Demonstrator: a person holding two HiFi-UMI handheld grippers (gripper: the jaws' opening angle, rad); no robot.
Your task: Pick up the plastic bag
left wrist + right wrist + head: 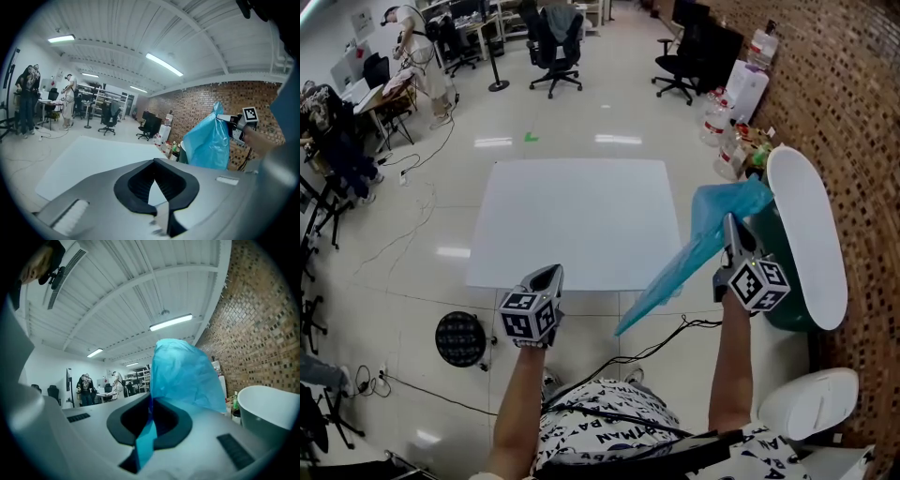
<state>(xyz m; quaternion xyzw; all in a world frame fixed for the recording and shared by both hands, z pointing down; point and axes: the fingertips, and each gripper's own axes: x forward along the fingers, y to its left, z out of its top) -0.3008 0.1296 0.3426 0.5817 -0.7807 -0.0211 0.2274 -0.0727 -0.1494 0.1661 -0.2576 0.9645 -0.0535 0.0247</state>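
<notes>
1. Pinches the blue plastic bag point(703, 239) tight in the right tool point(729, 223), up in the air.
2. Shows, in the right gripper view, a thin strip of the bag squeezed between the two closed jaws, with the rest puffed up in front.
3. Lets the bag hang down and to the left in the head view, off the floor, just beside a white round lid point(811, 234) on a green bin point(787, 295).
4. Holds the left tool point(551, 274) lower, by the near edge of the big white sheet point(581, 216) on the floor, well apart from the bag.
5. Has the left tool clenched too, jaws together, with nothing between them.
6. Looks out on a brick wall point(853, 112) to the right and black chairs point(555, 47) far back.
</notes>
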